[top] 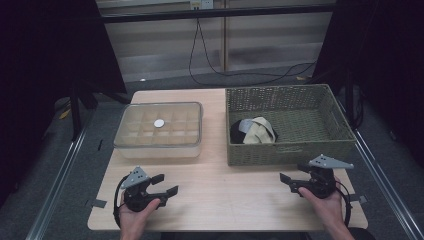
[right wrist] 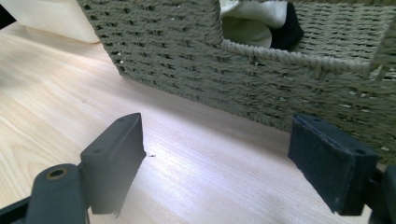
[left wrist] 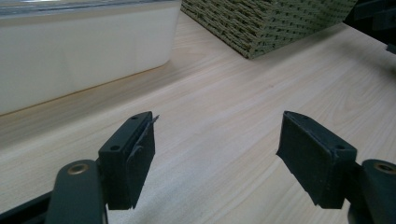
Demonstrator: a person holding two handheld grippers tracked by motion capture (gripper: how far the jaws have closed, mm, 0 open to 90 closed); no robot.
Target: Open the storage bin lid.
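Note:
A woven green basket (top: 336, 112) stands at the back right of the wooden table (top: 225, 195), with a black, cream and grey bundle of cloth (top: 253, 131) in its left front corner. A lidded translucent plastic box (top: 159, 131) with a divider grid stands at the back left. My left gripper (top: 165, 184) rests near the front left edge, held in a hand, its jaws open over bare wood. My right gripper (top: 292, 181) sits at the front right, just before the basket's front wall (right wrist: 261, 79), jaws open and empty.
A small round white disc (top: 159, 123) lies on the box lid. The box's side (left wrist: 84, 51) and the basket corner (left wrist: 261, 23) rise ahead of the left gripper (left wrist: 217, 158). A black cable (top: 210, 65) runs along the floor behind the table.

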